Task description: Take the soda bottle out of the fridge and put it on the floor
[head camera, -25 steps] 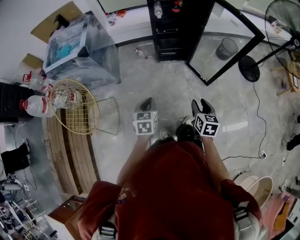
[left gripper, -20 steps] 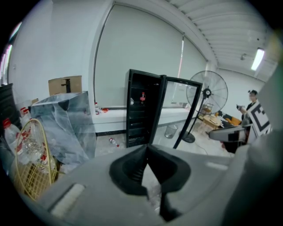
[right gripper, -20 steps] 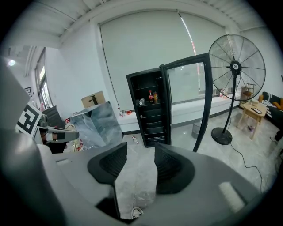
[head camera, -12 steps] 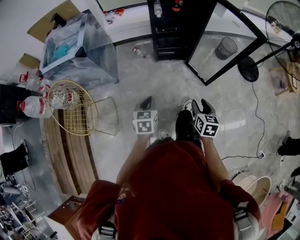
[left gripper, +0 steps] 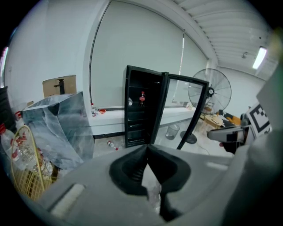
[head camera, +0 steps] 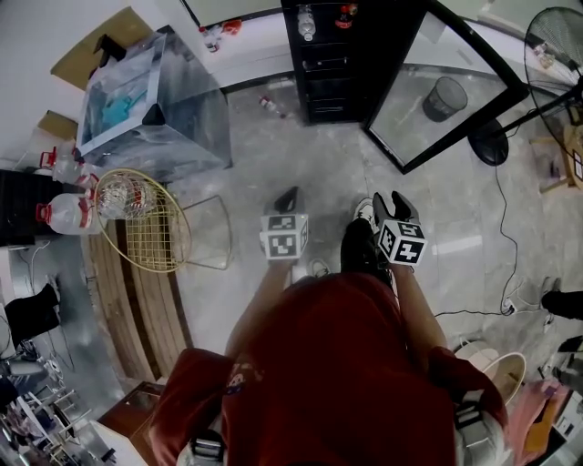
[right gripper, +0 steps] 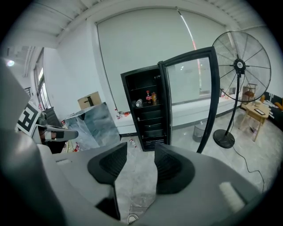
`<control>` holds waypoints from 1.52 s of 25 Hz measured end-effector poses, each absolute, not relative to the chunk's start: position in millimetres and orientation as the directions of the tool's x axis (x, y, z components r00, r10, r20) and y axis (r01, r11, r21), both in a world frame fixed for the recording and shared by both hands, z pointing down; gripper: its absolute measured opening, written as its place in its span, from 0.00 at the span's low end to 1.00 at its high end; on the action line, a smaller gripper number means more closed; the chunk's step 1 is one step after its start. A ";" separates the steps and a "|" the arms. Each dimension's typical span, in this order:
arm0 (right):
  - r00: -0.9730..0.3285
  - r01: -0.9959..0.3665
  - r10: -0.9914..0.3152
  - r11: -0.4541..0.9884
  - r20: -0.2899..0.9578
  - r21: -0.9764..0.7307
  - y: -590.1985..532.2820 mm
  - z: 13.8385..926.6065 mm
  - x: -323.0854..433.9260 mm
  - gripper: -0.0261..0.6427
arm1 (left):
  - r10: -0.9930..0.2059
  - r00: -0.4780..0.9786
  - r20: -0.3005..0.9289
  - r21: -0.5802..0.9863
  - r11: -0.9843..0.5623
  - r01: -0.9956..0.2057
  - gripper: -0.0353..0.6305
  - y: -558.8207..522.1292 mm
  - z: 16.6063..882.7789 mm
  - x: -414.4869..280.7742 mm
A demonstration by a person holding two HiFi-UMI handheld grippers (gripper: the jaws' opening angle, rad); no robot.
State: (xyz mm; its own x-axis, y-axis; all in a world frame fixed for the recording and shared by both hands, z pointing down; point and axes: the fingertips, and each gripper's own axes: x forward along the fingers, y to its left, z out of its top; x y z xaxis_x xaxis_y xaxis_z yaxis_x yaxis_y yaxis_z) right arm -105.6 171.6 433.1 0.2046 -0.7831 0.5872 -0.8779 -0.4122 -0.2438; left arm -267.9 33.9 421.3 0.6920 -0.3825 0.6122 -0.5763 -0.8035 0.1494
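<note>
Soda bottle (head camera: pixel 344 14) stands upright, cap up, on an upper shelf of the open fridge (head camera: pixel 337 86), a stray bottle (head camera: pixel 270 105) lying at its foot; left gripper (head camera: pixel 289 195) clenched empty, right gripper (head camera: pixel 391 199) jaws just opening, nothing between

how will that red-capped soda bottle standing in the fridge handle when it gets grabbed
The soda bottle stands upright and narrow, so a nudge would probably tip it. It looks dark with liquid, so it is likely heavy for its size.
</note>
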 end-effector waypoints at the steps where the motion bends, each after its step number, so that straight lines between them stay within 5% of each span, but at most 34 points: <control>1: 0.204 -0.878 -0.784 -0.412 0.586 -0.245 166.4 434.0 -98.5 0.31 | -0.381 0.691 0.615 0.148 -0.804 -0.575 0.05 29.7 422.9 -261.0; 25: 0.083 -0.913 -0.802 -0.299 0.591 -0.278 9.5 446.3 145.0 0.31 | -0.410 0.610 0.678 0.098 -0.772 -0.628 0.05 -100.3 423.8 -18.9; 38: 0.032 -0.926 -0.816 -0.241 0.577 -0.289 -53.5 448.7 201.3 0.31 | -0.453 0.587 0.671 0.083 -0.741 -0.667 0.05 -150.3 423.5 35.6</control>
